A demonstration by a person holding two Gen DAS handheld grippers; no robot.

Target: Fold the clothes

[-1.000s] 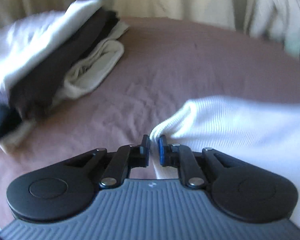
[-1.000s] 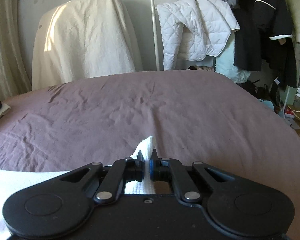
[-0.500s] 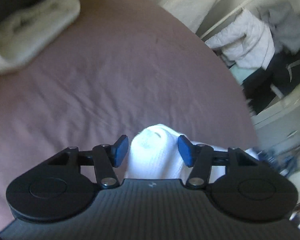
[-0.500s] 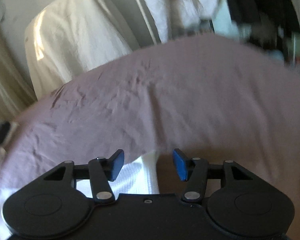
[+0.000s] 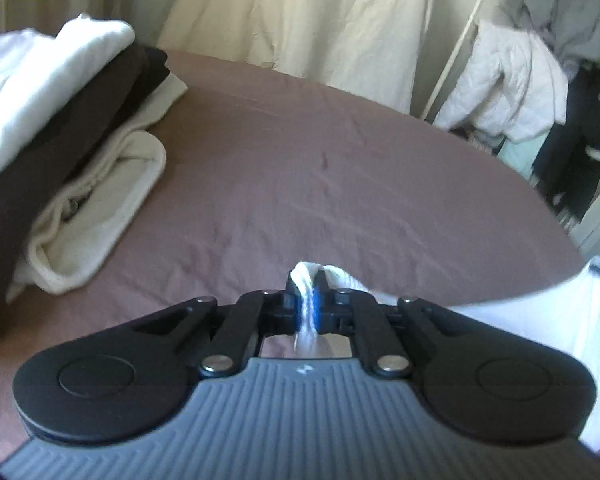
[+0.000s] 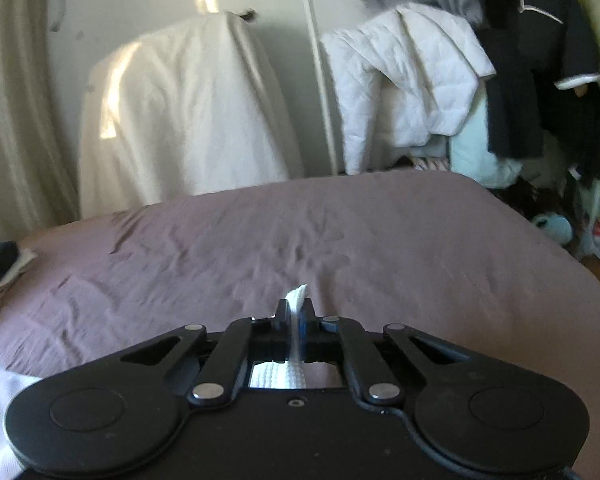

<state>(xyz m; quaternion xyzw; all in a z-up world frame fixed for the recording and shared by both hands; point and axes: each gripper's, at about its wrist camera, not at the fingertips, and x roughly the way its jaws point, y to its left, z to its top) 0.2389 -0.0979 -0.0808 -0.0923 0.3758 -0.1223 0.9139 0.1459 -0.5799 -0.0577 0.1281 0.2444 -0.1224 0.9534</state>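
Grippers both pinch one white garment above the mauve bed.
Left wrist view: the left gripper [image 5: 307,294] is closing on a bunched edge of the white garment [image 5: 540,320], which trails to 3 o'clock; folded clothes [image 5: 64,136] are stacked at 10 o'clock. Right wrist view: the right gripper [image 6: 296,314] is clamped tight on a thin fold of it [image 6: 299,295], above the bed [image 6: 340,248].
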